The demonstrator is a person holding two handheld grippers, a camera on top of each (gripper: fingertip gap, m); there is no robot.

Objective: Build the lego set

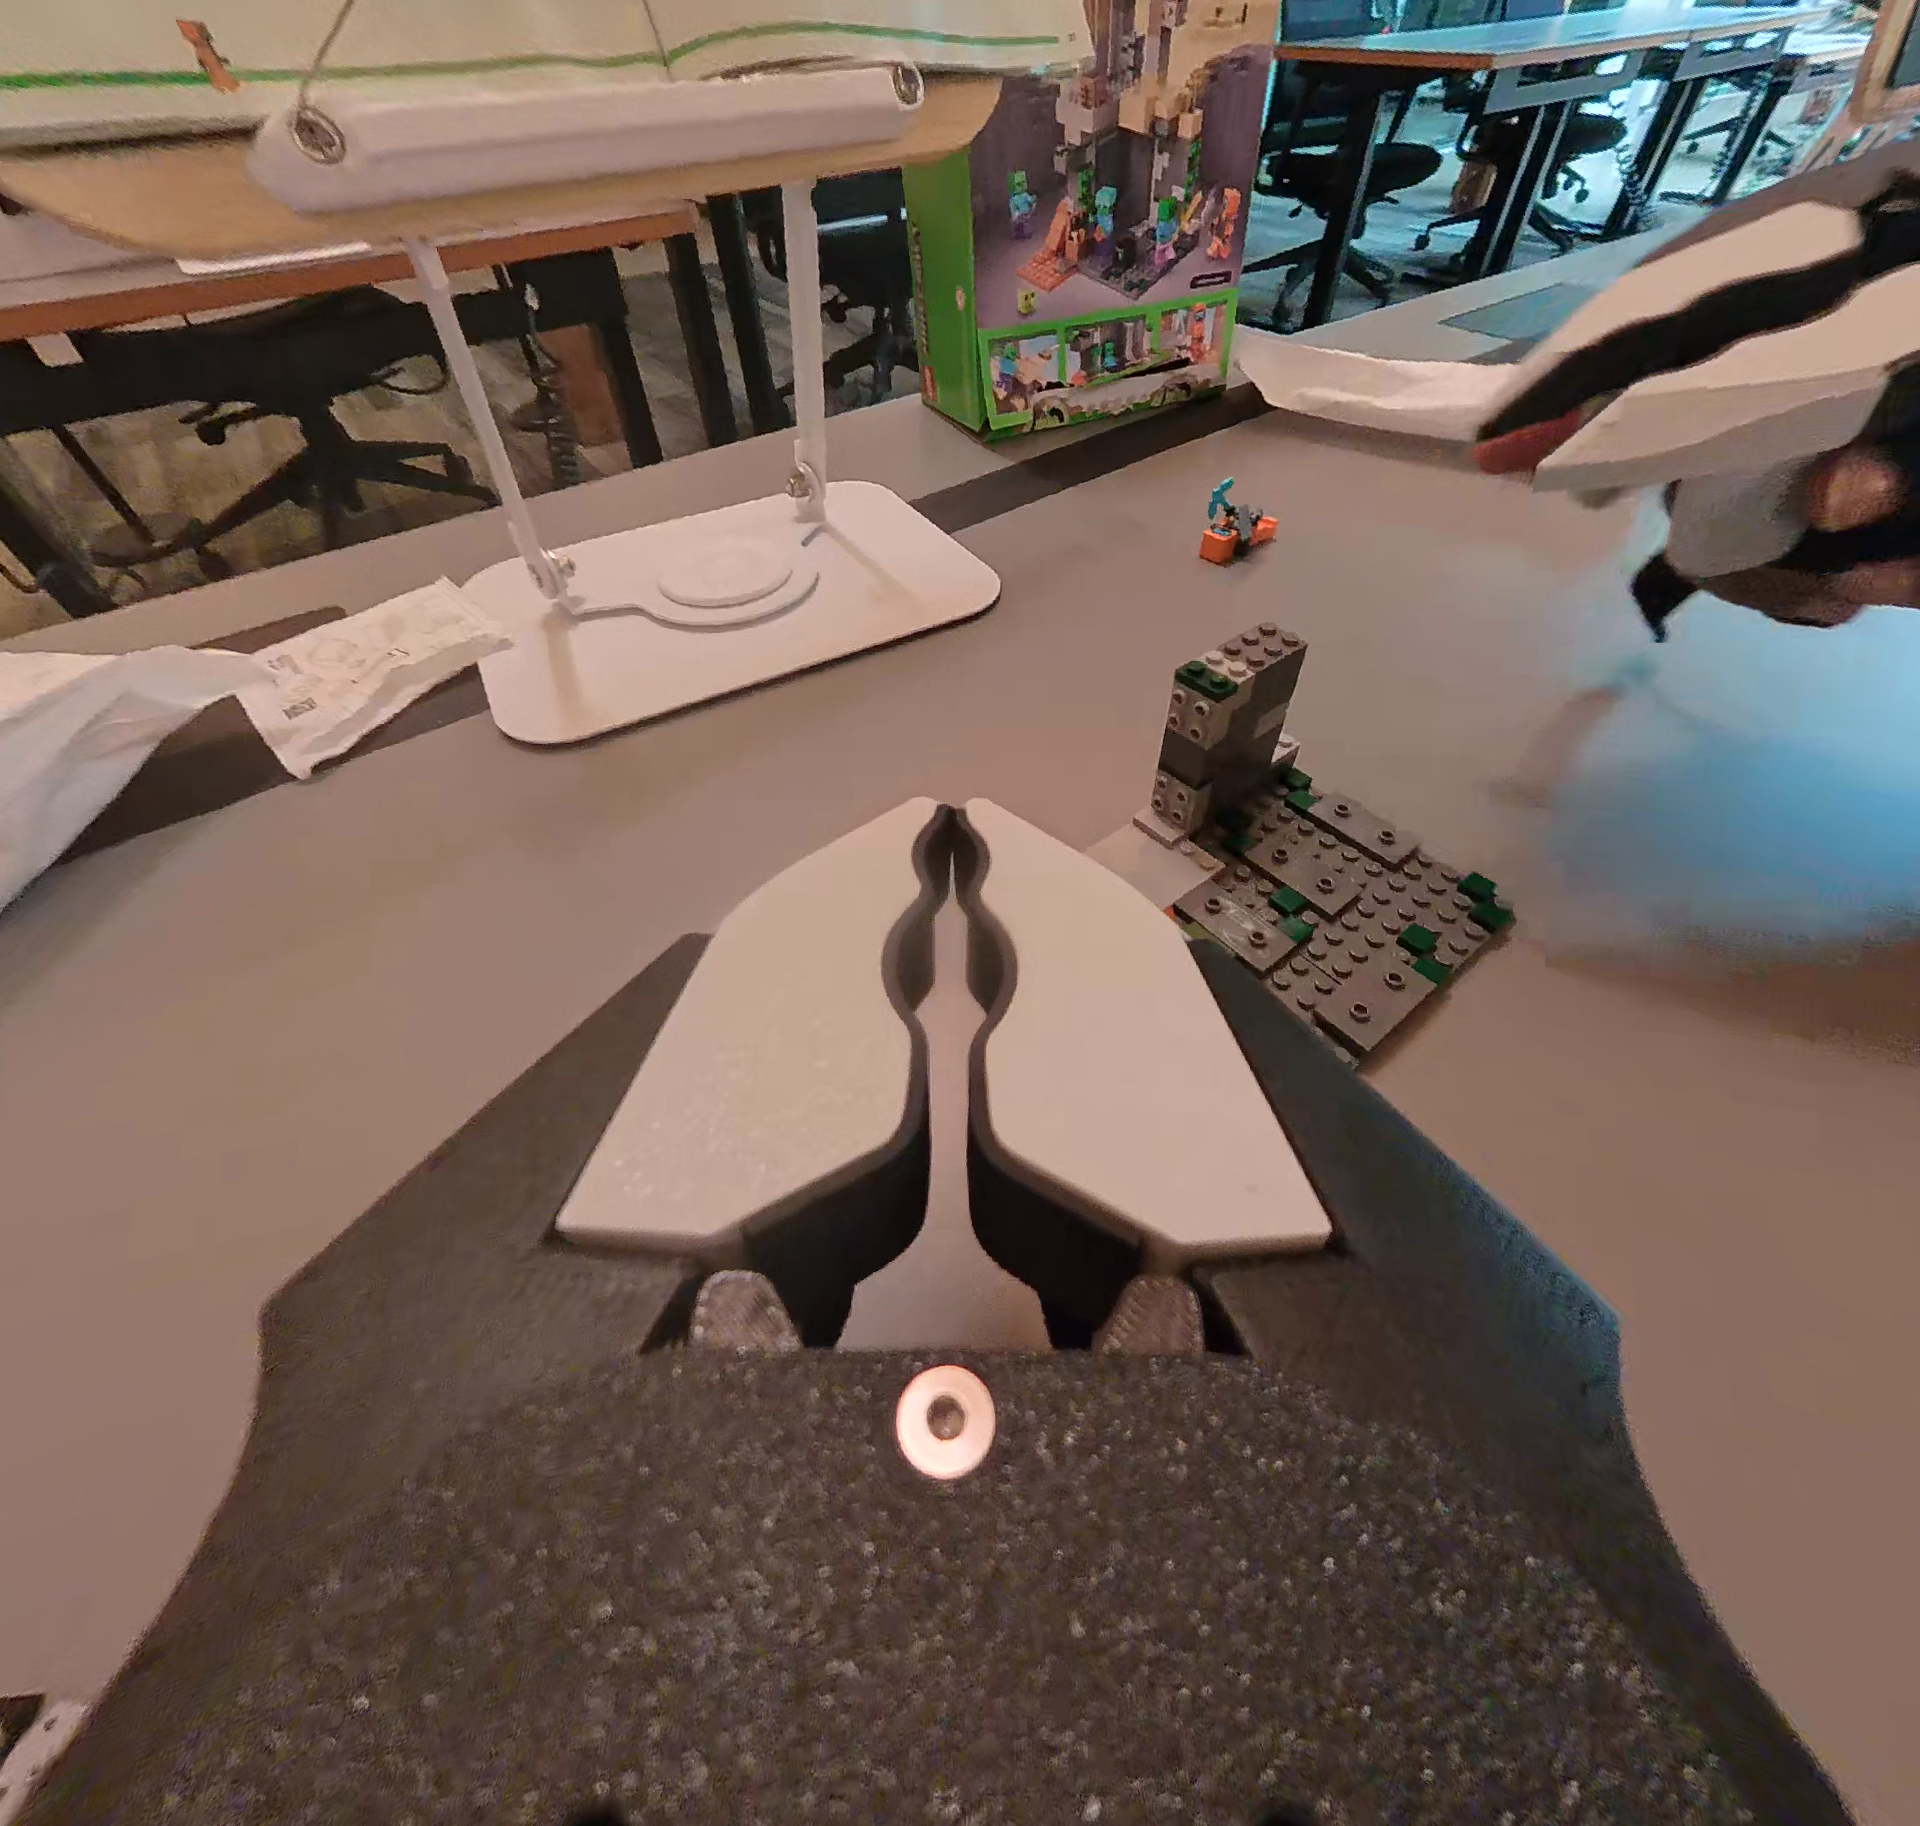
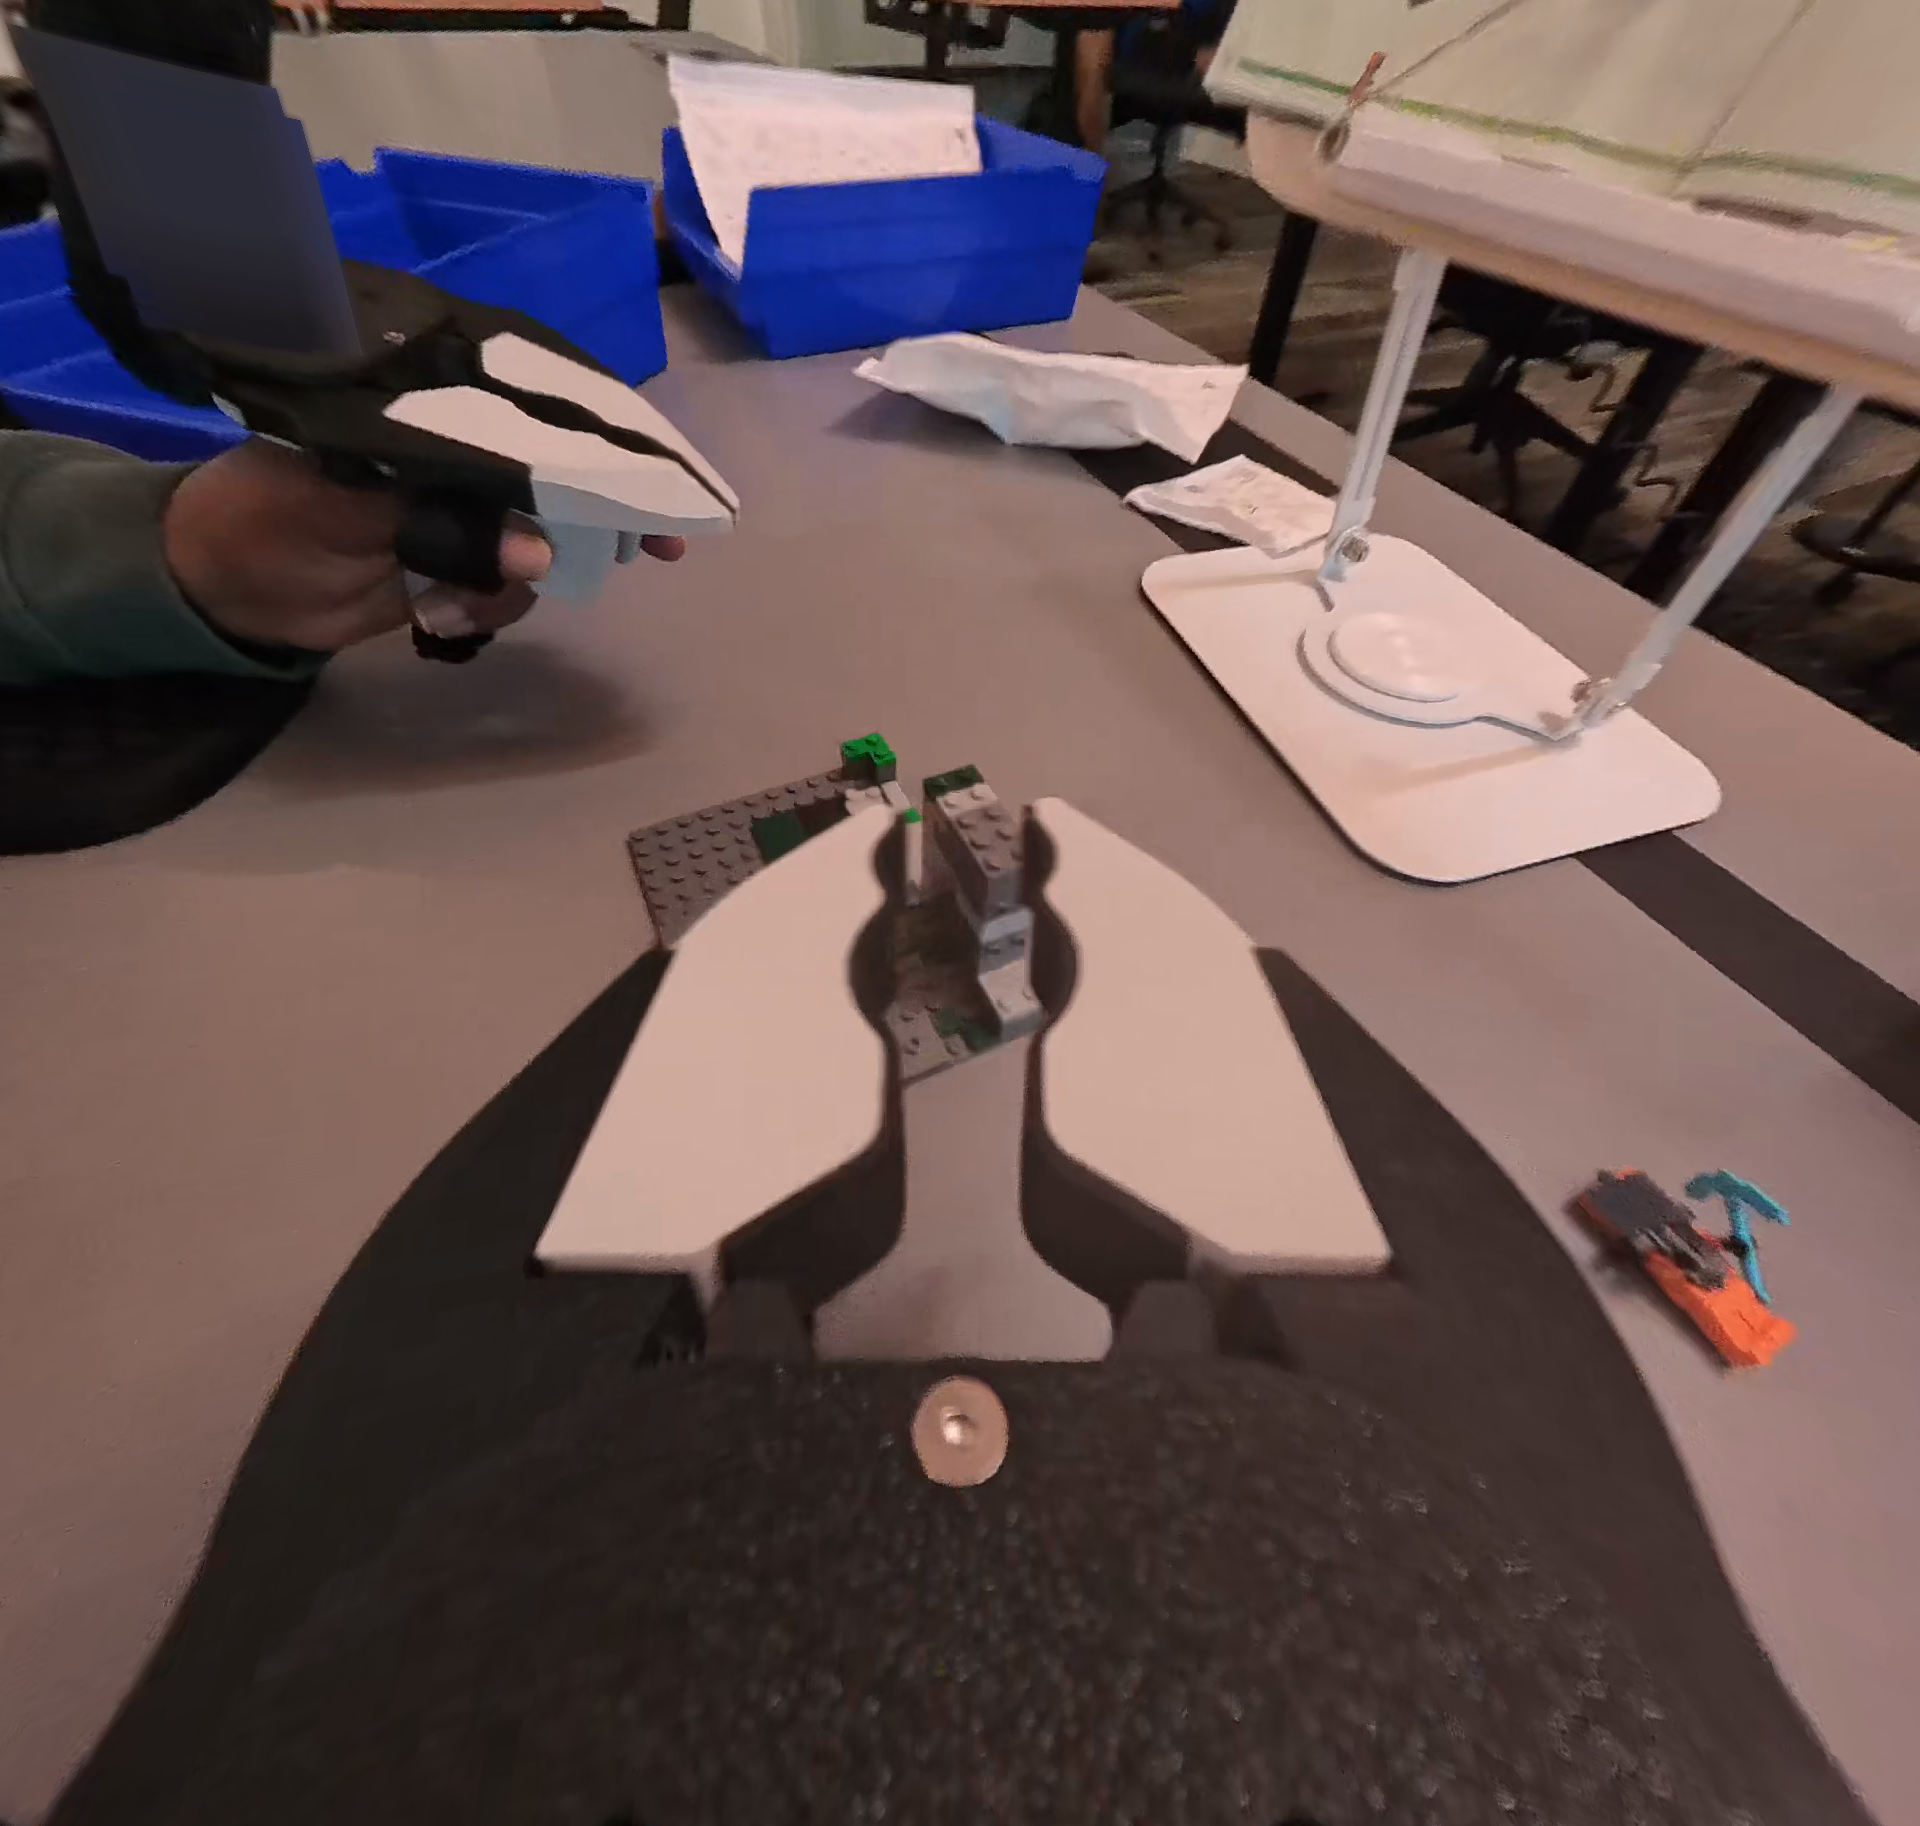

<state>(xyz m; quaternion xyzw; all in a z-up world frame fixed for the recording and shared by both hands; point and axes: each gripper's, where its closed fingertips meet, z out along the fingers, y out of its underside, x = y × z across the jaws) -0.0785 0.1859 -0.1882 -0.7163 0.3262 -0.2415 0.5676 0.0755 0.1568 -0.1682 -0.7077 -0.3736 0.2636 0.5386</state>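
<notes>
Lego build (image 1: pixel 1320 862) sits on the table (image 1: pixel 727 893). Our left hand-held gripper (image 1: pixel 954 820) is closed, empty, beside the baseplate. Right hand-held gripper (image 2: pixel 961 820) hangs open, the grey tower (image 2: pixel 977 862) showing between its fingers. We'd descend squarely and close gently.

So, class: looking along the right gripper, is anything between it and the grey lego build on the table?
Nothing visible. The right gripper is open, and the grey lego build shows straight through the gap between its fingers, with only bare table around. The left gripper, shut, hangs off to the side, clear of that line.
</notes>
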